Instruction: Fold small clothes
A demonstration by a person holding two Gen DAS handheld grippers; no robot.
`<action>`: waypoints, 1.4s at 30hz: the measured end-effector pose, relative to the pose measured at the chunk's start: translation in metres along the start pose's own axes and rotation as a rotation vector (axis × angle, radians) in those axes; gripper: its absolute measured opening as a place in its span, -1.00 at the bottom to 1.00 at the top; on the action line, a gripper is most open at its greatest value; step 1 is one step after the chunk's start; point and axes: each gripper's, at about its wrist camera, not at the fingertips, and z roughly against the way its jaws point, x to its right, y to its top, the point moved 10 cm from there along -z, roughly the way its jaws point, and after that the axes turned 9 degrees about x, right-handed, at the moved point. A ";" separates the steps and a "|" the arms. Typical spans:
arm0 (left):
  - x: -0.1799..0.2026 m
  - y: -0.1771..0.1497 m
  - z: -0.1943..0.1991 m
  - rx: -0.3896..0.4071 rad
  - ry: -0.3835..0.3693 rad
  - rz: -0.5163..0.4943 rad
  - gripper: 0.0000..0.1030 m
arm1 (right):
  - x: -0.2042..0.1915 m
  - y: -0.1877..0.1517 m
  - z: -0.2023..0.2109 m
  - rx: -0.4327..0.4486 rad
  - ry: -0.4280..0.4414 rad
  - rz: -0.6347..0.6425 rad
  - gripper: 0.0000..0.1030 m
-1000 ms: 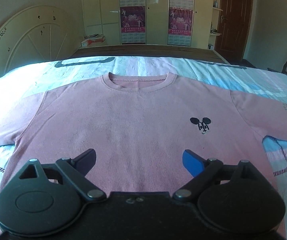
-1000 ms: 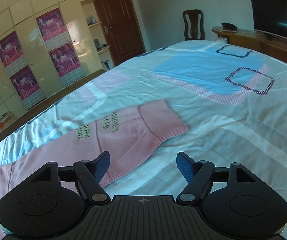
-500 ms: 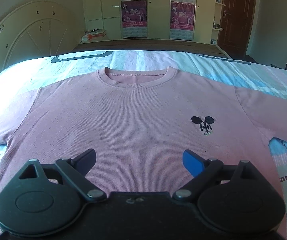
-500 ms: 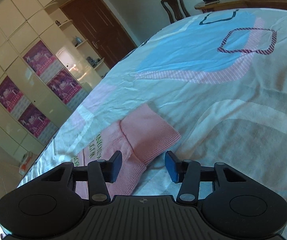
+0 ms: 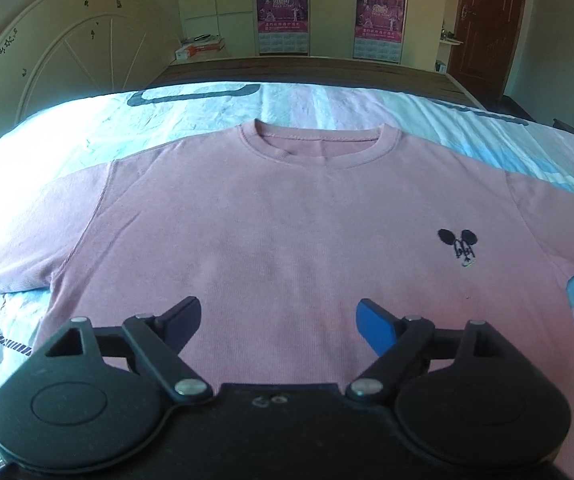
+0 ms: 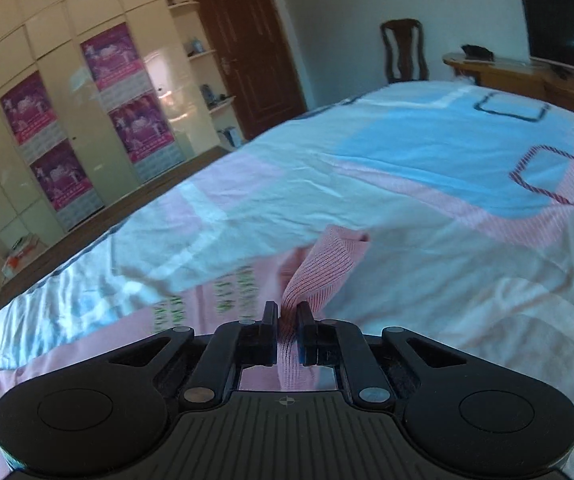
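A pink sweatshirt (image 5: 271, 232) lies spread flat, front up, on a bed (image 5: 87, 136) covered in a pale sheet printed with blue and pink blocks and dark outlined rectangles. In the left wrist view it fills the middle of the frame: the ribbed round collar (image 5: 319, 148) sits at upper centre, the body runs down toward the lower edge, and one sleeve stretches off to the left edge. A small black mouse-head emblem (image 5: 459, 244) shows on the chest at right of centre.

The left claw (image 5: 277, 322) hangs over the lower body of the sweatshirt at the bottom of the frame. Its jaws stand wide apart and are closing slightly; nothing is pinched between them, only the flat fabric shows in the gap. One finger has a blue pad (image 5: 375, 330), the other looks dark.

In the right wrist view, the right claw (image 6: 287, 326) at lower centre is closing on the ribbed cuff (image 6: 323, 268) of the other sleeve. The jaws are nearly together with the pink knit pressed between them, and the cuff rises from the pads up toward the centre of the frame, lifted off the sheet. The sleeve, with green lettering (image 6: 227, 292) blurred beyond reading, trails off to the lower left.

Behind the bed, cream wardrobe doors (image 6: 67, 128) carry magenta posters (image 6: 115, 56), a dark wooden door (image 6: 247, 40) stands at upper centre, and a wooden chair (image 6: 403, 52) sits at upper right.
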 end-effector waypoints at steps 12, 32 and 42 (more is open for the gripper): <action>-0.082 0.003 -0.019 0.027 -0.052 0.112 0.76 | -0.279 -0.121 0.059 -0.099 0.442 0.394 -0.84; -0.047 0.019 -0.060 0.000 -0.417 0.201 0.02 | -0.379 -0.221 0.086 -0.108 0.422 0.464 -0.93; 0.073 0.032 -0.123 -0.110 -0.588 0.195 -0.77 | -0.193 -0.118 0.053 -0.058 -0.011 0.061 -0.93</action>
